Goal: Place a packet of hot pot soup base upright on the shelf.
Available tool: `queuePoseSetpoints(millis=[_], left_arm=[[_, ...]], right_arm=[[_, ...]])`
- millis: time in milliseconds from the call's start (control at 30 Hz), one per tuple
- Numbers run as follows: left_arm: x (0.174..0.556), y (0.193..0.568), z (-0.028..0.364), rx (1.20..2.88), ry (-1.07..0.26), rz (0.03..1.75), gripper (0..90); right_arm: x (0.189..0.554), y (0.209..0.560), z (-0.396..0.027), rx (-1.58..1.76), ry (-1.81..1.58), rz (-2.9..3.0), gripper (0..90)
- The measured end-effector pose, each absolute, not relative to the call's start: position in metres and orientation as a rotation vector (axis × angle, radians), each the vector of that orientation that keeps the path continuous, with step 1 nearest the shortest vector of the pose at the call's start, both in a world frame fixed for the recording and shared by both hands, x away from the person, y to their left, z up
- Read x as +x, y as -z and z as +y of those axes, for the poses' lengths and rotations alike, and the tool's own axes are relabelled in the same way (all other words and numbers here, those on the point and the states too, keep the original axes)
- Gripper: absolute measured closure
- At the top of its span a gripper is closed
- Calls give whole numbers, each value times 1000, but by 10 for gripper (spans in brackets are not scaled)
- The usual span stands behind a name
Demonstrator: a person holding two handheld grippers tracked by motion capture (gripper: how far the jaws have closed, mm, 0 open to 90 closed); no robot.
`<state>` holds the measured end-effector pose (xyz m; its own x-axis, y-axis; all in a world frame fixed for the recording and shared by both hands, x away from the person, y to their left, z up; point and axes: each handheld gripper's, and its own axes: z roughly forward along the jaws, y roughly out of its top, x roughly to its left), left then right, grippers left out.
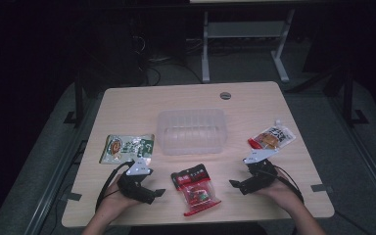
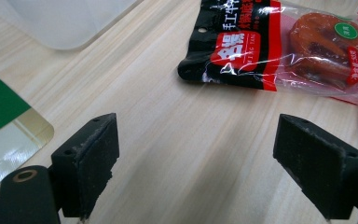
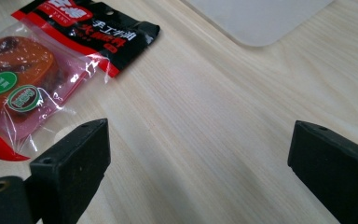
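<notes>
Two grippers, both low over the wooden table (image 1: 127,105), one on each side of the red snack packet (image 1: 196,188). Left gripper (image 1: 152,192): jaws wide apart, nothing between them, bare wood under them in the left gripper view. Just ahead of its right jaw, the red snack packet (image 2: 279,44), flat on the table, black top end nearest, not touching the pads. Beside its left jaw, a corner of the green packet (image 2: 4,121); further ahead, the edge of the clear plastic box (image 2: 65,21). Right gripper (image 1: 239,185): jaws also spread, holding nothing, bare wood between them in the right gripper view. Ahead of its left jaw, the same red snack packet (image 3: 42,65), close but apart. Further ahead on the other side, a rounded corner of the clear plastic box (image 3: 261,18). Beyond this gripper in the high view, an orange and white packet (image 1: 271,137), well apart from the red one. Clear plastic box (image 1: 191,131) in the middle of the table, beyond both grippers, with the green packet (image 1: 126,148) to its left.
</notes>
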<state>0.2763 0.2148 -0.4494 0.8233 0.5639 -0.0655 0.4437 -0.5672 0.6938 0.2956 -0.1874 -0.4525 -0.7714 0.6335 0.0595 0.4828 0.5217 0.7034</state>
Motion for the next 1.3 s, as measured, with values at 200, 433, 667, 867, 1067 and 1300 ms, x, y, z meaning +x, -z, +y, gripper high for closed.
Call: queuePoseSetpoints(millis=[200, 433, 667, 867, 1067, 1300], left_arm=[[278, 448, 216, 2242, -189, 754, 251], [278, 441, 209, 2224, -145, 774, 549], [278, 430, 196, 2208, -104, 765, 825], [276, 420, 182, 2208, -85, 756, 896], [278, 419, 165, 2216, -65, 723, 896], [276, 415, 133, 2205, -25, 641, 896]], right_arm=[[297, 451, -190, 962, -1093, 2546, 54], [303, 454, -195, 974, -1108, 2540, 57], [305, 453, -195, 984, -1121, 2530, 59], [302, 450, -189, 967, -1119, 2511, 58], [304, 453, -190, 970, -1121, 2514, 55], [305, 453, -191, 970, -1129, 2512, 56]])
